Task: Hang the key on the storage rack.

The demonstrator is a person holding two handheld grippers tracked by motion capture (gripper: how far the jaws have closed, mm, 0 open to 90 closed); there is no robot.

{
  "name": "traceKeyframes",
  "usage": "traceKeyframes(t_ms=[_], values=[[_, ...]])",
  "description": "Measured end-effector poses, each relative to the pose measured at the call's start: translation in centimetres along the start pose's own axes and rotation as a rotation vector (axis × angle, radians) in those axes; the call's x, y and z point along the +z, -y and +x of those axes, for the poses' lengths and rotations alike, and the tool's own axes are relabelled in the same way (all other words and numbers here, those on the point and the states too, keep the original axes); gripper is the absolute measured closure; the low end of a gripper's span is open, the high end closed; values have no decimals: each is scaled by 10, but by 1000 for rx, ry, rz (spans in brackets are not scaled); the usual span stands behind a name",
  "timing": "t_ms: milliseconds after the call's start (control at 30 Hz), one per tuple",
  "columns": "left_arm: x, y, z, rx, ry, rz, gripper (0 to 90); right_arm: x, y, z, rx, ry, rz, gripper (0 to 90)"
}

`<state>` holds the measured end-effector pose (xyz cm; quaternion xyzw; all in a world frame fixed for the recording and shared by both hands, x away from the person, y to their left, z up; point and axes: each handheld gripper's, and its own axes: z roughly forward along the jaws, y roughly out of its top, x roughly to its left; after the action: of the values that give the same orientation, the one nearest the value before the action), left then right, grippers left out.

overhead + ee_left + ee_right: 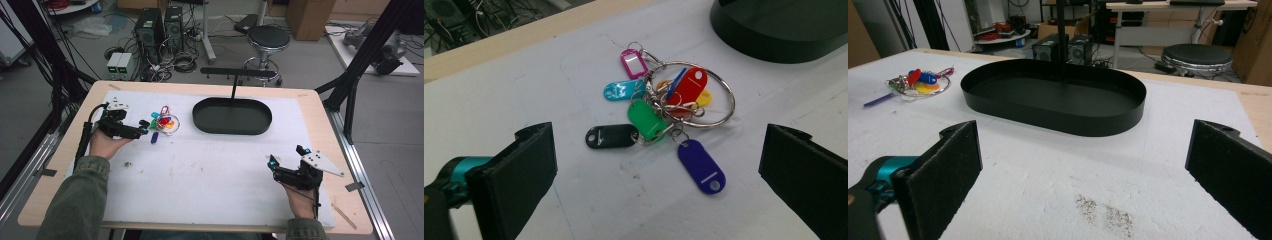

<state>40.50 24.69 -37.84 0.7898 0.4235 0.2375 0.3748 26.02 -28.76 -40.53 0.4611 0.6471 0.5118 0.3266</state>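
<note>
Since the bunch of key tags [664,107] lies flat just ahead of the left gripper [656,165], between its wide-open jaws, it's lined up for a grab. The right gripper [1083,170] idles spread too, facing the black oval tray [1053,95].

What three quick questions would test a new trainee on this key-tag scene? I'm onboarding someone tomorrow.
1. True or false: the left gripper is shut on the key ring.
2. Which tag lies nearest the left gripper: A the purple tag, B pink, C yellow?
3. What stands beyond the right gripper?

Key: 1 false, it is open. 2 A. 3 The black oval tray, nothing visible inside.
</note>
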Motion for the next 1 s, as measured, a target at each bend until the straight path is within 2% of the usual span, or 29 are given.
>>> traceKeyframes(t_ms=[33,67,167,267,367,400,467,567,633,800,1000], values=[[2,-2,0,2,3,7,26,0,0,0,-3,2,1,5],[3,-3,1,-2,1,1,26,-2,-1,0,-34,19,7,5],[8,-6,3,-6,5,10,26,-4,-2,-1,-55,38,3,5],[12,-10,3,2,10,17,26,-7,-1,-5,-10,38,-9,5],[17,-17,1,16,24,20,27,-7,0,-4,-11,34,-7,5],[18,-18,0,25,28,19,74,-7,0,-4,-16,34,-4,5],[22,-23,-1,55,38,16,94,-7,0,-3,-13,34,-2,5],[28,-26,-1,51,51,37,97,-7,1,-3,-11,36,-4,5],[34,-29,-3,61,55,57,96,-8,1,-3,-4,39,-2,5],[44,-38,-7,78,66,70,92,-8,1,-5,5,40,9,5],[57,-47,-12,96,79,103,92,-9,2,-5,-1,45,17,5]])
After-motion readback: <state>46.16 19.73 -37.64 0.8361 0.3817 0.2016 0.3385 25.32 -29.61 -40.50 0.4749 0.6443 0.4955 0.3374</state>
